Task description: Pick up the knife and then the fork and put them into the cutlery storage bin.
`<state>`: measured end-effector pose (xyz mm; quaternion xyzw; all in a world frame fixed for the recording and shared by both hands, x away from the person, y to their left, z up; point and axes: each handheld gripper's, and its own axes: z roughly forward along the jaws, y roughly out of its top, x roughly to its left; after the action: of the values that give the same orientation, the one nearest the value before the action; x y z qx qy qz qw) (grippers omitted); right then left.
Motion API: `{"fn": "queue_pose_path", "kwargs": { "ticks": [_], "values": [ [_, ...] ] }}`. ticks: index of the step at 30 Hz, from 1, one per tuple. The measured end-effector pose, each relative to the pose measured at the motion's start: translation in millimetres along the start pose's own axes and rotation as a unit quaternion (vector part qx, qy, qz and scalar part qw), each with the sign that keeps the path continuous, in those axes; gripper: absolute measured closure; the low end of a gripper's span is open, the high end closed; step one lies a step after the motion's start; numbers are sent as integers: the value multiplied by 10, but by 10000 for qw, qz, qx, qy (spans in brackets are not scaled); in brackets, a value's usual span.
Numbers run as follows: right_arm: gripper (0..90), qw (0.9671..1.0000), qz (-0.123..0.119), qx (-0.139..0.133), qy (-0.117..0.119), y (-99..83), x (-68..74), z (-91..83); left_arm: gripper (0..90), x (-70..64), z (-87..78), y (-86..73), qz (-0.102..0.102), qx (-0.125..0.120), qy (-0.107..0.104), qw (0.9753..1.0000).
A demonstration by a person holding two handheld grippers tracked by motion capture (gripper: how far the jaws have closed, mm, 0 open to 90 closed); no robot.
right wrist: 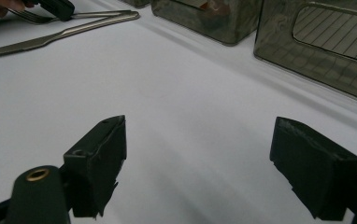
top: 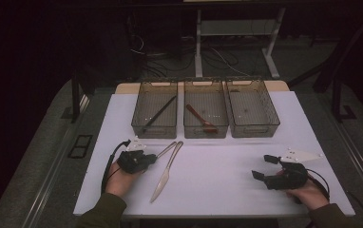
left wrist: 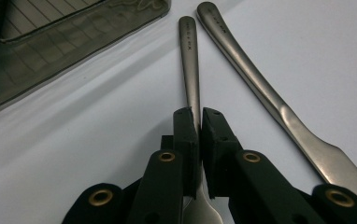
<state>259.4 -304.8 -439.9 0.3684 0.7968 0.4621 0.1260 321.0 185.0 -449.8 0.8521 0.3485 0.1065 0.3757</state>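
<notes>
Jaws of the left gripper (left wrist: pixel 200 122) were pinched on the fork (left wrist: pixel 189 60) handle, knife (left wrist: pixel 265 93) lying just beside it; right gripper (right wrist: pixel 197 163) sat wide apart, holding nothing.

I see small stamped marks on the fork handle (left wrist: pixel 189 42) and knife handle (left wrist: pixel 242 60), too blurred to read.

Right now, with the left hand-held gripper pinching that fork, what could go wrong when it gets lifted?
The left hand-held gripper grips the fork on its thin handle, so the fork could pivot or slip out on lifting. The knife lies close beside the fork; a sideways move might knock it. The bins' walls are tall, so a low carry might strike the rim of the left bin.
</notes>
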Motion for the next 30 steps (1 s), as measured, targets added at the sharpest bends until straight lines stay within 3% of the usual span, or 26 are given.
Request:
{"fn": "queue_pose_path", "kwargs": {
  "ticks": [3,8,17,22,30],
  "values": [
    [179,10000,13,-8,2,0,-6,0,842,5,0,1,-76,-32,-40,10000],
    [179,10000,35,30,-3,5,-17,-3,843,19,-46,10,-18,-22,-93,10000],
    [179,9998,58,170,35,35,-27,-6,842,16,-208,35,-4,-275,-183,9995],
    [143,9996,40,255,121,68,-33,-40,842,-31,-290,73,71,-421,-305,9986],
    [139,9990,48,329,301,103,-55,-68,842,-195,-318,186,411,-509,-697,9954]
  ]
}}
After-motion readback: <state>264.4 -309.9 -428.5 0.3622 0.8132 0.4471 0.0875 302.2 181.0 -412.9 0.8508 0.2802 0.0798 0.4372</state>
